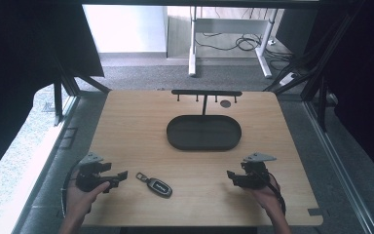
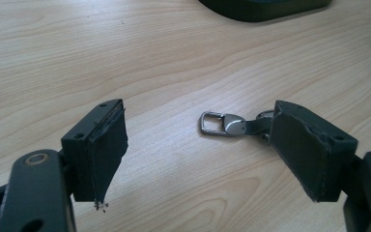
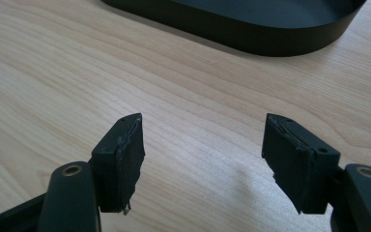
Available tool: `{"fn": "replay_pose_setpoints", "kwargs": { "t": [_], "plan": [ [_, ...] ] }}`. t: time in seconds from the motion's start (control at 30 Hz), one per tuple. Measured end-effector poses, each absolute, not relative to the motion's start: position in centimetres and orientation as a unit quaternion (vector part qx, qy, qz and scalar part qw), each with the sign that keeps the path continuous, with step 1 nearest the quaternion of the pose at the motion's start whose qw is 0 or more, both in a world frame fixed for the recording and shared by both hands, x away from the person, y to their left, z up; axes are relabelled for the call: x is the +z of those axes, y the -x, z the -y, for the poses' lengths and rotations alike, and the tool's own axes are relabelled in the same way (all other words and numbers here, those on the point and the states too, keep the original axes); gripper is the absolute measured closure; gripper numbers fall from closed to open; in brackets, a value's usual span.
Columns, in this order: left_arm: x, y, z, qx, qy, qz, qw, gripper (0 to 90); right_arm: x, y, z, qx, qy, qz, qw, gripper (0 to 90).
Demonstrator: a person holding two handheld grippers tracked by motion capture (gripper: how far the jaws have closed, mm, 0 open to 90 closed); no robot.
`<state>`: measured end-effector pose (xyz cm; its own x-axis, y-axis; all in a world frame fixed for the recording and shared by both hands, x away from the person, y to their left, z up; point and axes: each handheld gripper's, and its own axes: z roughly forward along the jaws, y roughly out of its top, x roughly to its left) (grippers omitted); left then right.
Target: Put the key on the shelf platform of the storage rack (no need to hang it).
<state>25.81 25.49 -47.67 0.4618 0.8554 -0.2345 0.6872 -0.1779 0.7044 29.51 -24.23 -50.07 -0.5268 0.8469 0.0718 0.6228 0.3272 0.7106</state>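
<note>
Left tool [image 1: 122, 175] is held low over the near-left part of the counter [image 1: 136, 122], its jaws spread wide with nothing between them; just to its right, apart from it, the key fob [image 1: 158, 186] is seen lying flat on the wood, near the counter's front edge; its metal loop [image 1: 141, 175] is turned toward the left tool, and its dark body runs away to the right and slightly toward the person, so the long axis is judged to lie roughly along the line from that tool. In the left gripper view the loop [image 2: 212, 123] is found between the jaws and beyond their tips, with the strap end partly hidden behind the right-hand jaw; no contact is seen. Farther back at the centre, the black oval tray [image 1: 203, 145] is set in front of a small hook rack [image 1: 206, 92], well apart from the fob. Right tool [image 1: 230, 174] is held over the near-right part of the counter, jaws likewise wide and empty; in the right gripper view only bare wood is seen between them, with the tray wall [image 3: 251, 41] beyond. The left tool is judged clearly the nearer to the fob; a short advance rightward along the fob's axis is what a grasp would call for.
</note>
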Motion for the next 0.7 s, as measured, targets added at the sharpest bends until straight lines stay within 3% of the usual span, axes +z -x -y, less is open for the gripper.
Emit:
{"fn": "replay_pose_setpoints", "kwargs": {
  "t": [0.7],
  "plan": [
    [-47.6,-25.8,-25.6,0.105,-0.760,-0.506,0.394,21.4,-45.0,-29.8,19.7,0.307,-0.376,-0.863,0.139,33.2]
  ]
}}
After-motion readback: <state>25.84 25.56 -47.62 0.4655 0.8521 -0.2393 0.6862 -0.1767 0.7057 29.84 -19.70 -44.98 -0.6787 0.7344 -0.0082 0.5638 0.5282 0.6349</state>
